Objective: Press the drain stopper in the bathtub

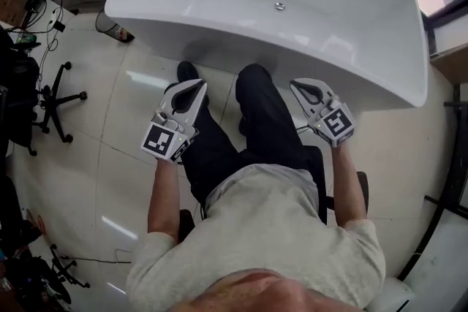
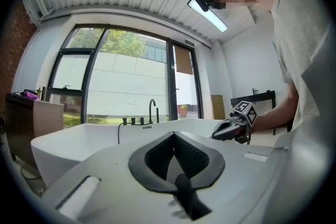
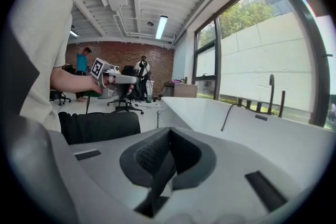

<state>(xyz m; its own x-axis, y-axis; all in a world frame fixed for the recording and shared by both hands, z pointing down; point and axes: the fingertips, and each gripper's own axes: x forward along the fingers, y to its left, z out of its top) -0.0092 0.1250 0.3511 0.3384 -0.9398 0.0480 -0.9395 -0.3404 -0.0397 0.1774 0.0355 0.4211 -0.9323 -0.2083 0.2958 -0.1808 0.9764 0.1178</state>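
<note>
Head view puts the stopper [image 1: 279,6] at twelve o'clock on the floor of the tub [image 1: 344,40], well apart from both grippers, which hang over the person's knees outside the near wall. The left gripper [image 1: 193,87] and right gripper [image 1: 300,86] each have jaws pinched together on nothing. To press well, I'd send one closed tip over the rim and straight down onto the stopper's centre.
</note>
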